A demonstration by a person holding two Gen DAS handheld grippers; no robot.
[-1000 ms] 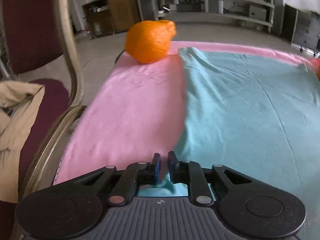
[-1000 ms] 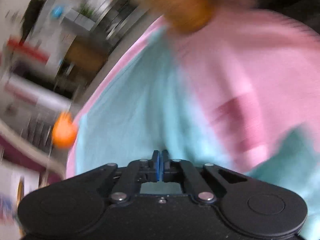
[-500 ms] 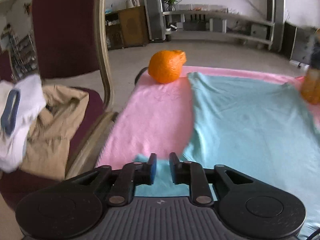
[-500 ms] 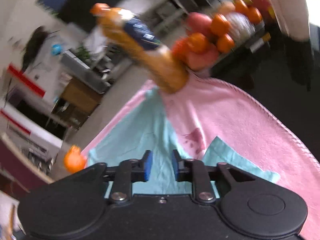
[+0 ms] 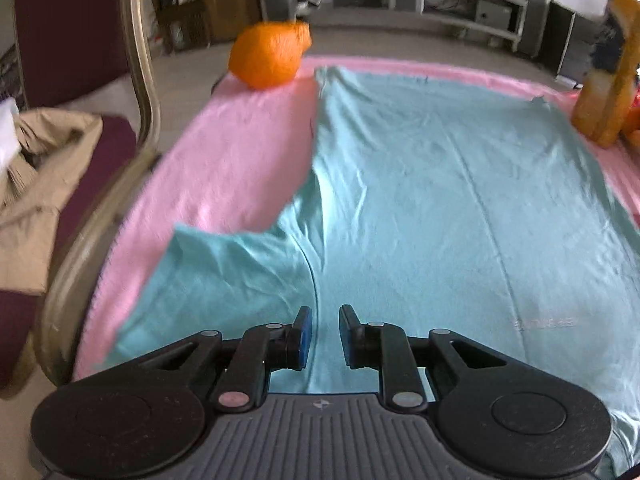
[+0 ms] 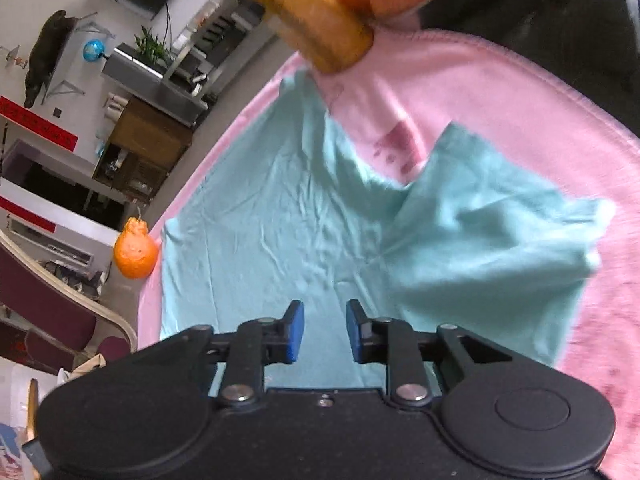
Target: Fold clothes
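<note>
Both grippers, left (image 5: 324,334) and right (image 6: 325,330), jaws apart, empty, above teal shirt (image 5: 420,208) spread on pink blanket (image 5: 236,160); sleeves out sideways; orange (image 5: 268,56) apparently at blanket corner.

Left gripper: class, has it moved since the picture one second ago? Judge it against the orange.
Yes. The left gripper has pulled back from the orange, opened, and more teal shirt shows.

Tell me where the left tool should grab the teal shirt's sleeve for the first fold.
Pinch the outer cuff edge of the sleeve, coming from the chair side. It lies flat and spread on the pink cloth, its edge free, so the open left tool can slide under.
</note>
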